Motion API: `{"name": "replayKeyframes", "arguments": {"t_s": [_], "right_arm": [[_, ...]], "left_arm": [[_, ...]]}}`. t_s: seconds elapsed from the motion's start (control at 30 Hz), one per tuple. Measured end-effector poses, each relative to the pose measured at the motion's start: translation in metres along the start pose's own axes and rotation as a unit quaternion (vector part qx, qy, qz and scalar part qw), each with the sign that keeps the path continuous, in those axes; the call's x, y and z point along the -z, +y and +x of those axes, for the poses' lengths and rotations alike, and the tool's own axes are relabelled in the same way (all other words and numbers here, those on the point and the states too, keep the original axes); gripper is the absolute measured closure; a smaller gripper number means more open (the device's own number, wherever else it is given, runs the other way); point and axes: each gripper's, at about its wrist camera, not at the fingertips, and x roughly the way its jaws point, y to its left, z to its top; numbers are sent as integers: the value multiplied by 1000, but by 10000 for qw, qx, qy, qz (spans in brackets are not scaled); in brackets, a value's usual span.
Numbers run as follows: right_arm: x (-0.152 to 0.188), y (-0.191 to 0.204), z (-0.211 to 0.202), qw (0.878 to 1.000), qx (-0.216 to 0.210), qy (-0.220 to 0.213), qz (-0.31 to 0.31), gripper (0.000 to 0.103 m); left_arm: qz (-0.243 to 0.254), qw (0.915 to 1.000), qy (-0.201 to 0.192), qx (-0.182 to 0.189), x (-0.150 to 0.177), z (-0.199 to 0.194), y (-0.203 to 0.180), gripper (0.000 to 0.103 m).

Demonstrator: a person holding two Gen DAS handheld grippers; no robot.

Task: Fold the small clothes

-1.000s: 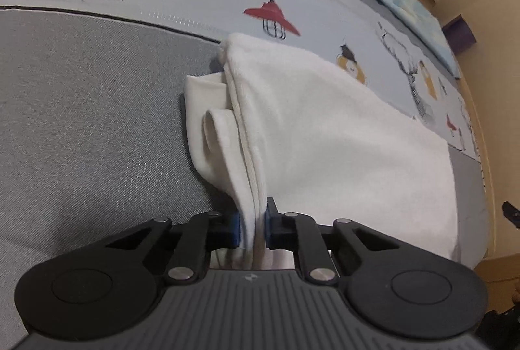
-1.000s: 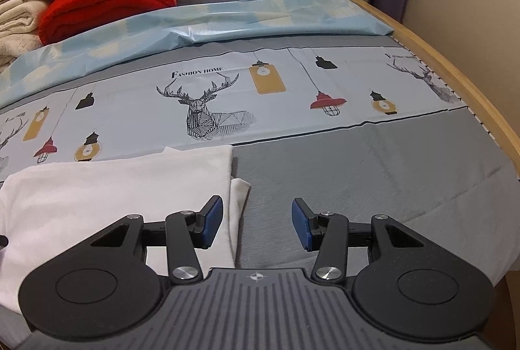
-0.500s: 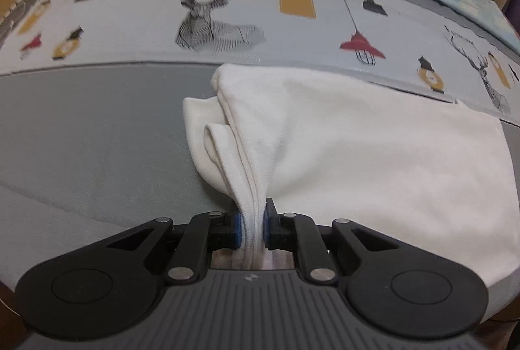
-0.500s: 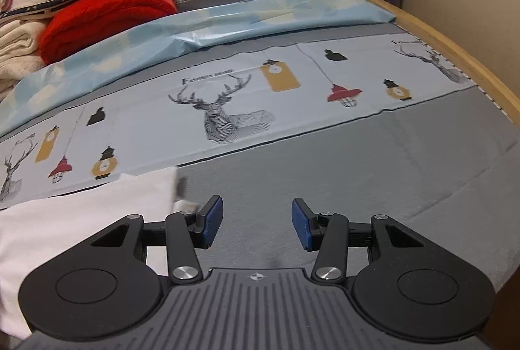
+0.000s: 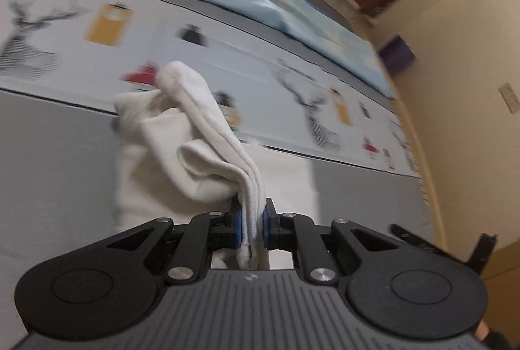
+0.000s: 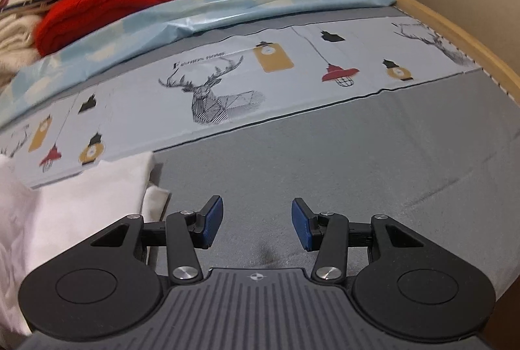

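A small white garment point(image 5: 198, 151) lies on the grey part of the bed. My left gripper point(image 5: 252, 228) is shut on a bunched edge of it and holds that edge lifted above the rest, so the cloth folds over itself. In the right wrist view the garment point(image 6: 81, 207) lies at the left, its corner just left of my right gripper point(image 6: 256, 224). That gripper is open and empty, low over the grey sheet beside the cloth.
The bedsheet has a grey band point(image 6: 357, 161) and a pale band printed with deer and lamps point(image 6: 214, 99). A light blue quilt point(image 6: 227, 5), a red blanket point(image 6: 100, 8) and stacked clothes lie at the back. The wooden bed rail point(image 6: 455, 37) runs along the right.
My left gripper has lifted the held edge and swung right, carrying the cloth over the garment. The right gripper stays open and has shifted slightly, with the garment's corner again beside it.
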Motion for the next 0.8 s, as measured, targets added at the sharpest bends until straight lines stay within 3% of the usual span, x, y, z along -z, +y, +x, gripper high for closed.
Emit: {"name": "replayKeyframes", "arguments": {"t_s": [0.27,0.33,0.4,0.57,0.7,0.8], "right_arm": [[0,-7,3,10000,23,27,21,54],[-1,-7,5,10000,10,38,41,54],[-2,-5,6,10000,-38,51,73,54],[-4,5,16,9981,-524,275,195,54],[0,25,34,9873,-1239,901,422,53],[6,48,46,9797,-1464,1326,342,53]], "left_arm": [[458,9971,513,339,16,86,-102,88],[471,9947,670,617,19,100,-112,84],[529,9940,555,783,18,97,-114,76],[512,9973,367,378,6,72,-80,74],[548,9973,495,-38,6,54,-50,74],[832,9935,743,-219,15,44,-36,74]]}}
